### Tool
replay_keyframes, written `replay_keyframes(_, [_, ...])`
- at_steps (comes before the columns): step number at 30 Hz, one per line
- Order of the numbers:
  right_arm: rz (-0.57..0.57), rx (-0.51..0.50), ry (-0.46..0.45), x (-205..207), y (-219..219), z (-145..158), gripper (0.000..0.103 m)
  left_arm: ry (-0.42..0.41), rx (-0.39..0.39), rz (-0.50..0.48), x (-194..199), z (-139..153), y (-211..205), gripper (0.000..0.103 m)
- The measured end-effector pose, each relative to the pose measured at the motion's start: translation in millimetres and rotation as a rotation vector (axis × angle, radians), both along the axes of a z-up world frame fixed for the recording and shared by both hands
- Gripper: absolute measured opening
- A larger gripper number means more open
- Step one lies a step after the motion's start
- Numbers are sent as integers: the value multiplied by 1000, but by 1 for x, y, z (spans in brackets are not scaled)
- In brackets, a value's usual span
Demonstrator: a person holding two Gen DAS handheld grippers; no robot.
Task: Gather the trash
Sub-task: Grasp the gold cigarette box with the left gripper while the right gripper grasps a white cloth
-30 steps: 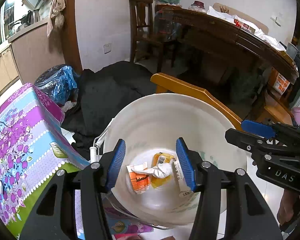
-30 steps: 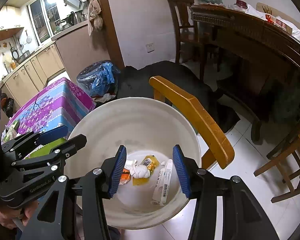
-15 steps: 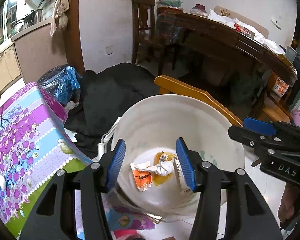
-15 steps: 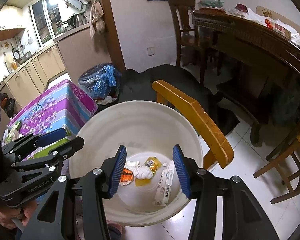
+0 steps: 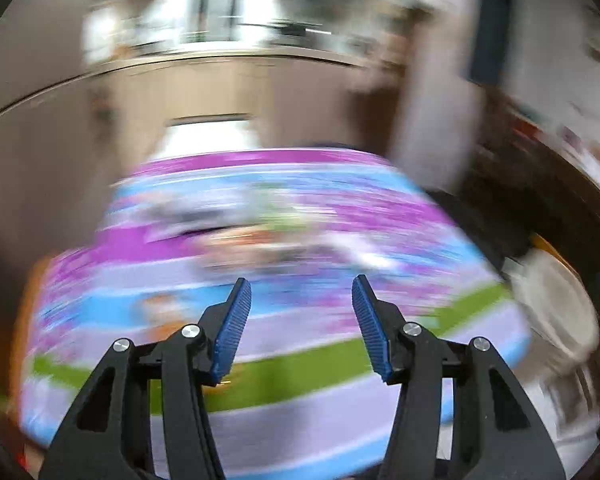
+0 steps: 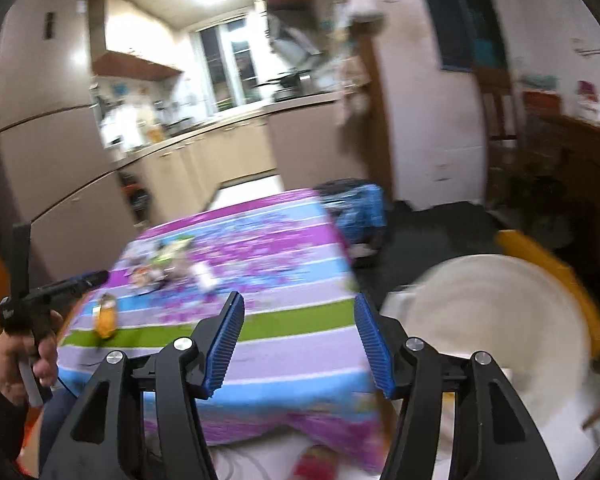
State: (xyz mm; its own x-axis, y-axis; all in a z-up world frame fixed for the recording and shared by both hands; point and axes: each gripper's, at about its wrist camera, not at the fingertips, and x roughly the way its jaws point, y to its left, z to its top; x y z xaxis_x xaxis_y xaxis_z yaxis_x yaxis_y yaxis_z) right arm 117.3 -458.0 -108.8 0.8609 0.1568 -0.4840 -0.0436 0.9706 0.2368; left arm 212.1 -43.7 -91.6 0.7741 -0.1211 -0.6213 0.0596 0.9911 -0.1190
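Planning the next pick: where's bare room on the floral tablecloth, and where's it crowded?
Free: the near strip of the tablecloth, from the green band to its front edge, and the far right corner beside the blue bag. Crowded: the far left, around the litter cluster and yellow wrapper.

- I see the table (image 6: 284,360) under a purple, blue and green flowered cloth; its near edge hangs toward me
- a yellow packet (image 6: 105,318) lies near the cloth's left edge
- beyond the packet, a blurred cluster of scraps (image 6: 168,266)
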Motion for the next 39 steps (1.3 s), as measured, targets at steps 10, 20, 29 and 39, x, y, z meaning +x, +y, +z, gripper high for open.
replay_keyframes(10, [234,-26,69,51,138,-18,58,137,-108,116,5,-45,70,58])
replay_keyframes(20, [273,-49,110,58,153,-28,58,185,-128,98,18,-79,69,60])
replay_keyframes(29, [355,-141,160,111,176,-40,45,192,-148,89,27,-86,70,18])
replay_keyframes(39, [465,-312,309,230,215,-70,43,201,-116,27,37,-84,65,18])
